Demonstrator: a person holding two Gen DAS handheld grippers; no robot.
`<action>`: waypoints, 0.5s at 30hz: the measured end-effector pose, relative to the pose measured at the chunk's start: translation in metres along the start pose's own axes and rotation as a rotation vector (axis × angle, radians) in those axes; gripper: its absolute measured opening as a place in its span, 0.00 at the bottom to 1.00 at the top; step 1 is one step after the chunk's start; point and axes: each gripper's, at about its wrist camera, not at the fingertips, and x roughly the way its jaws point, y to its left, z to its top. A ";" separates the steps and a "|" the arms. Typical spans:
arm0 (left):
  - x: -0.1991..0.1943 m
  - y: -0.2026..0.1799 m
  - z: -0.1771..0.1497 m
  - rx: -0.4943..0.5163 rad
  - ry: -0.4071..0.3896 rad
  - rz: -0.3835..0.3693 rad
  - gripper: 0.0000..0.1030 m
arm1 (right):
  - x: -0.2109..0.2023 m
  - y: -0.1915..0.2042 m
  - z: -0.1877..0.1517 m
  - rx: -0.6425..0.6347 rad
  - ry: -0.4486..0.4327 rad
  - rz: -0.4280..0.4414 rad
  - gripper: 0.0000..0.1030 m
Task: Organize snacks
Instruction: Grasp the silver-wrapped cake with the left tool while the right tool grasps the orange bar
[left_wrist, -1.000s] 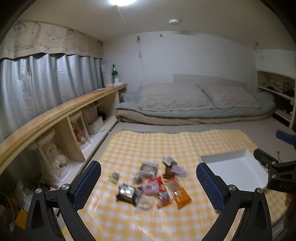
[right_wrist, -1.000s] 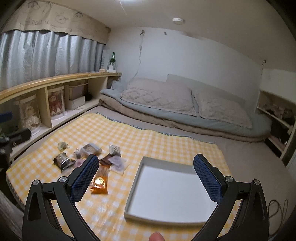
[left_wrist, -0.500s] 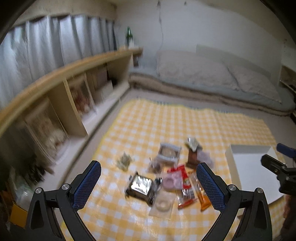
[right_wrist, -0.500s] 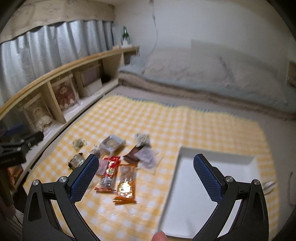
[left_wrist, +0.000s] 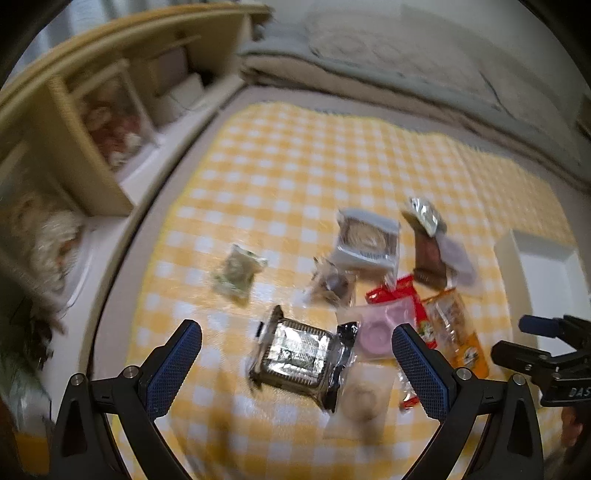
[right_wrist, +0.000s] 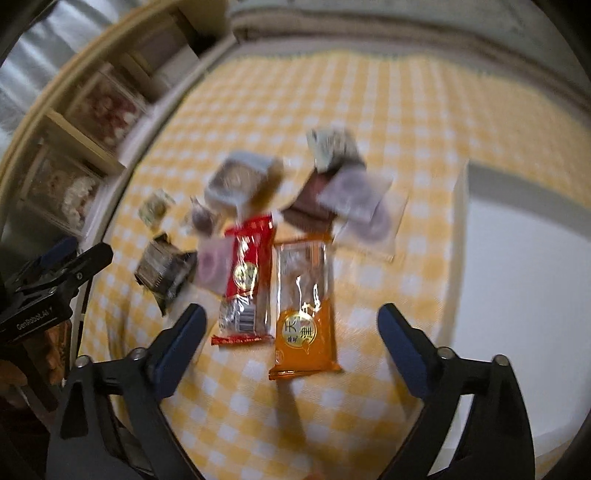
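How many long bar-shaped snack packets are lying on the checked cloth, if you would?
2, side by side ahead of the right gripper: the red packet on the left, the orange packet on the right. Overlapped snacks may hide others.

Snack packets (right_wrist: 258, 236) clustered on the checked cloth (right_wrist: 388, 99), toward its left edge. Tray (right_wrist: 517, 295) lies at the cloth's right edge, beside the cluster. Shelf unit (left_wrist: 92, 122) runs along the cloth's left edge, bedding (left_wrist: 406, 66) beyond its far edge.
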 end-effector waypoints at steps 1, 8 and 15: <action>0.009 0.000 0.003 0.017 0.013 0.003 1.00 | 0.009 -0.001 0.000 0.007 0.030 0.003 0.88; 0.068 -0.010 0.005 0.106 0.133 0.027 1.00 | 0.056 -0.008 -0.001 0.019 0.175 0.004 0.75; 0.109 -0.008 -0.002 0.148 0.223 0.039 0.90 | 0.077 -0.012 -0.004 0.021 0.219 -0.023 0.55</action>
